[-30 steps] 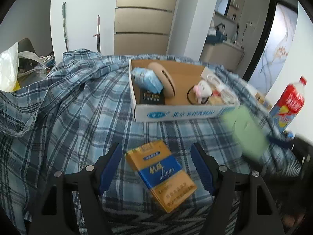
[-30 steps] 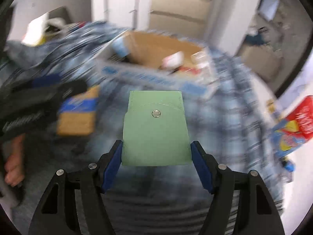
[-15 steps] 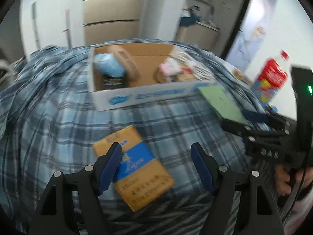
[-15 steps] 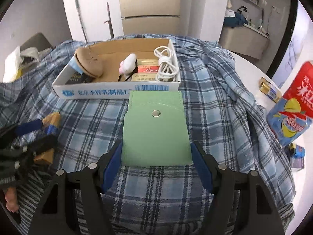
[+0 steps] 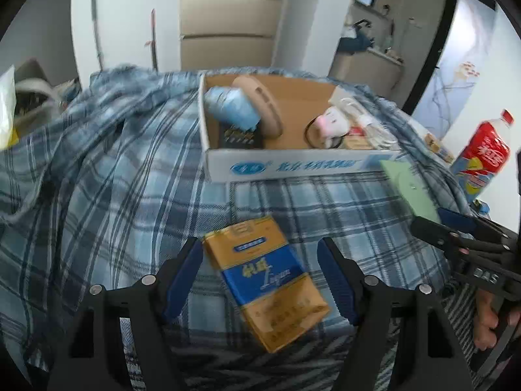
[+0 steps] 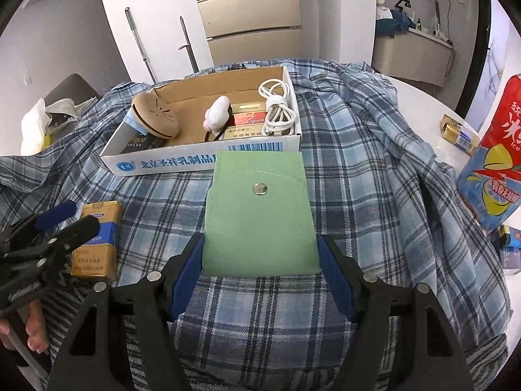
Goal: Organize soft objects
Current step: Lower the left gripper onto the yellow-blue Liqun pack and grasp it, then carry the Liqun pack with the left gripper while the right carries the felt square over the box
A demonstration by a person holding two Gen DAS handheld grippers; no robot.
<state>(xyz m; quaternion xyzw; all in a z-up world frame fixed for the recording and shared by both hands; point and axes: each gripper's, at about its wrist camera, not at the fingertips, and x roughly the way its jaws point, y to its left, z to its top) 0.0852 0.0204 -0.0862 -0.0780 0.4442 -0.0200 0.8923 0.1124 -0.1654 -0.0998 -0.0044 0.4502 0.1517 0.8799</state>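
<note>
My right gripper [image 6: 260,270] clamps the green pouch [image 6: 259,218] above the plaid-draped surface [image 6: 358,169], just before the cardboard box [image 6: 202,159]. My left gripper [image 5: 260,277] gapes around the yellow-blue pack [image 5: 265,280]. Beige cabinet [image 6: 250,9] behind.

My right gripper [image 6: 260,260] clamps a flat pale-green pouch with a metal snap [image 6: 259,218] between its blue pads, its far edge just short of the open white cardboard box [image 6: 208,154] on the blue plaid cloth [image 6: 358,179]. At left, my left gripper [image 6: 62,224] hovers over a yellow-and-blue carton [image 6: 97,257].
</note>
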